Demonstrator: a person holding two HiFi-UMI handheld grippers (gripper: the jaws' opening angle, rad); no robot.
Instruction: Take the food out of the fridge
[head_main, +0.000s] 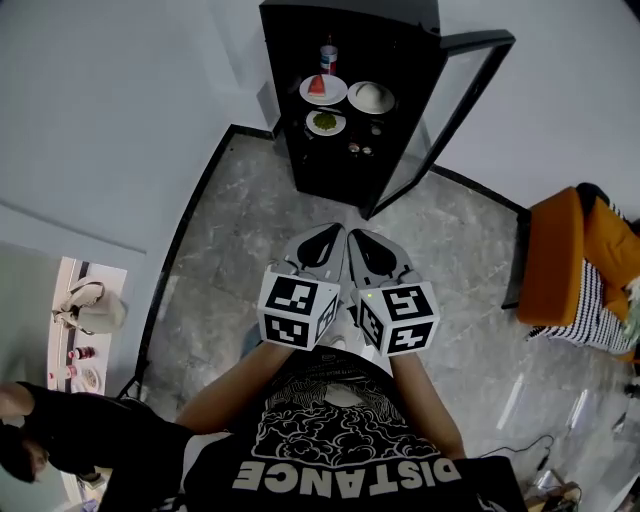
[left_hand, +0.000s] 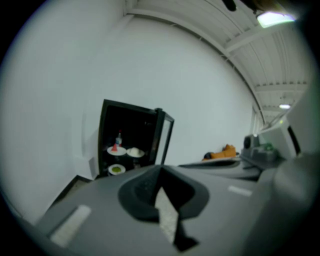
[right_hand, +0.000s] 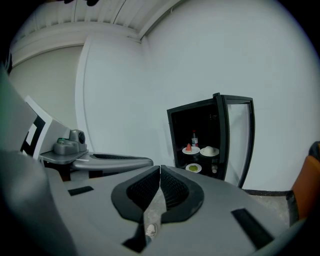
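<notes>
Closed and empty, the left hand-held gripper (head_main: 330, 238) and right hand-held gripper (head_main: 368, 248) sit side by side, aimed at the open fridge (head_main: 350, 160) at twelve o'clock — likely lining up for the food (head_main: 323, 88) on its shelves.

Orange armchair (head_main: 556, 258) right; beige handbag (head_main: 90, 306) on left shelf (head_main: 100, 272).
</notes>
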